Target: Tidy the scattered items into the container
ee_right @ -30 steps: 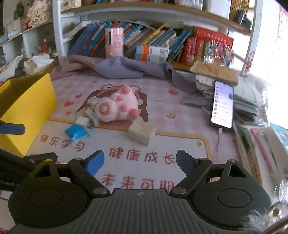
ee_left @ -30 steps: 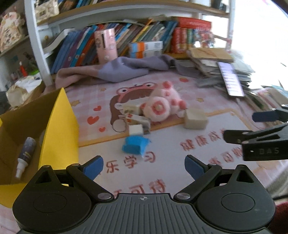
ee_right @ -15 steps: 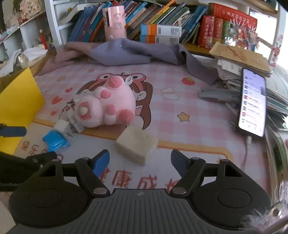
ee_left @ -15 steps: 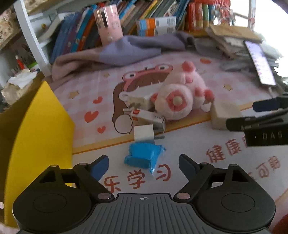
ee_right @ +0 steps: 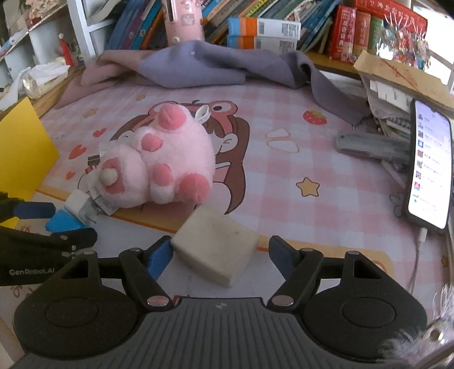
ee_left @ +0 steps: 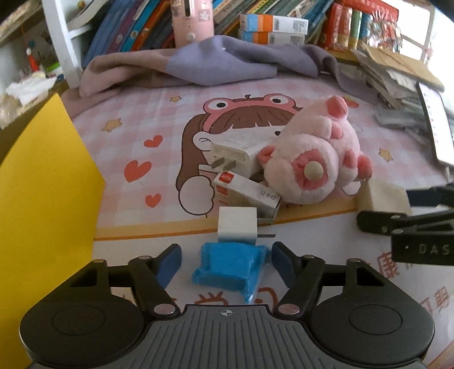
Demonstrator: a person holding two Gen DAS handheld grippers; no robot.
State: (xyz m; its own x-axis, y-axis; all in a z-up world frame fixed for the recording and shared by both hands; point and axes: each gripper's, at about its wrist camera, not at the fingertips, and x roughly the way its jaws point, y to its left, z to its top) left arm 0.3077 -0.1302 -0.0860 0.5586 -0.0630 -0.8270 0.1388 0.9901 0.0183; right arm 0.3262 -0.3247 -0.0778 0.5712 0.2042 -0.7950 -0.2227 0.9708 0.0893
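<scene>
Blue packet point(ee_left: 231, 268) lies between the spread fingers of the left gripper point(ee_left: 226, 259); the cream block point(ee_right: 215, 249) sits likewise inside the spread right gripper point(ee_right: 220, 252) (its near pad nearly touching). Best lower squarely, then close gently. Beyond them, the plush pig point(ee_left: 315, 161); the yellow box point(ee_left: 42, 198) waits leftward.

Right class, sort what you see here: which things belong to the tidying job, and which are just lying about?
Job: blue packet, small white plug, beige block, pink plush, white charger, small carton, yellow container.
Lying about: phone, grey cloth, books.
</scene>
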